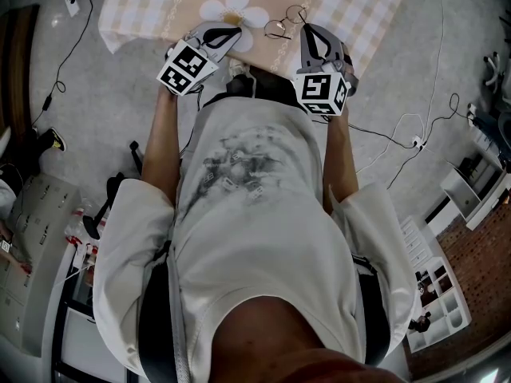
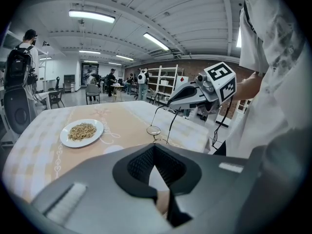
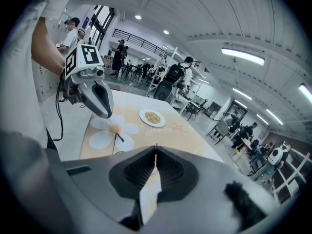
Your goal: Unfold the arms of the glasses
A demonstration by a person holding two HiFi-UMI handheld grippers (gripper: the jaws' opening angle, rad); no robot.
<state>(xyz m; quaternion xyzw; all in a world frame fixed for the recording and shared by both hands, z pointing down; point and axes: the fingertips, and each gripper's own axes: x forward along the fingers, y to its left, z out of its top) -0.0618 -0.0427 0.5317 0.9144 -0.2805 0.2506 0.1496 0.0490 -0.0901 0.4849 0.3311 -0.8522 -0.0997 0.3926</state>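
Observation:
Round wire-rimmed glasses [image 1: 285,21] sit on the checked tablecloth [image 1: 144,6], beside a printed white flower [image 1: 235,10]. My right gripper [image 1: 306,30] reaches them from the right and is shut on a thin dark arm of the glasses. In the left gripper view two thin arms [image 2: 171,123] rise from a lens [image 2: 153,129] up to the right gripper [image 2: 170,103]. In the right gripper view a thin sliver shows between the shut right gripper [image 3: 155,151]. My left gripper [image 1: 231,35] hovers over the flower, left of the glasses, shut with nothing seen in it.
A white plate of grain [image 2: 82,132] stands farther along the table. The table's near edge [image 1: 263,69] is just under both grippers, against the person's body. Cables [image 1: 399,134] trail on the floor. People and shelving [image 2: 163,82] are in the background.

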